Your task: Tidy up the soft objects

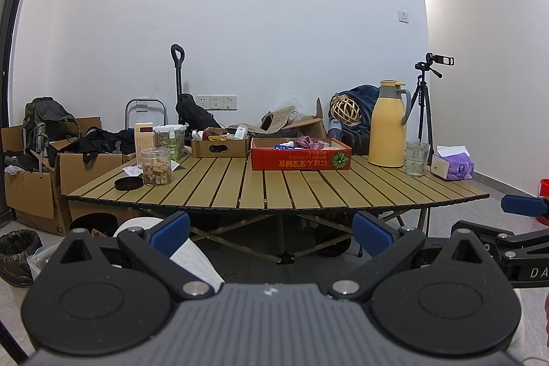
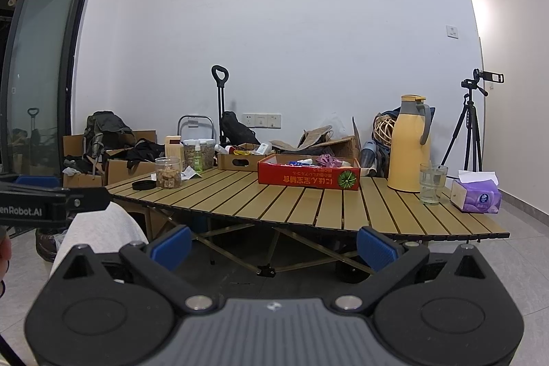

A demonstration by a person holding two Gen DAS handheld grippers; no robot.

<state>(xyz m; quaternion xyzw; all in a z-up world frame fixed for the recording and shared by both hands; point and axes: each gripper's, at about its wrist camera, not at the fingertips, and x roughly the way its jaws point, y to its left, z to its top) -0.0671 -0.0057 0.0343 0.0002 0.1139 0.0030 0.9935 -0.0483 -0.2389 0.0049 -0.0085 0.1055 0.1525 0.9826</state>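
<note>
Left gripper [image 1: 271,234] and right gripper [image 2: 274,247] both spread wide, empty, slatted table [image 2: 308,204] ahead, red box [image 2: 308,175] beyond holding maybe purple cloth [image 2: 326,160].

Thermos: yellow jug [image 1: 387,124] upright at the slatted table's [image 1: 274,191] far right.
Glass: clear tumbler [image 1: 417,158] just beside it.
Tissues: purple pack [image 1: 453,165] near the right edge.
Jar: open [image 1: 157,166], black lid [image 1: 128,184] alongside.
</note>
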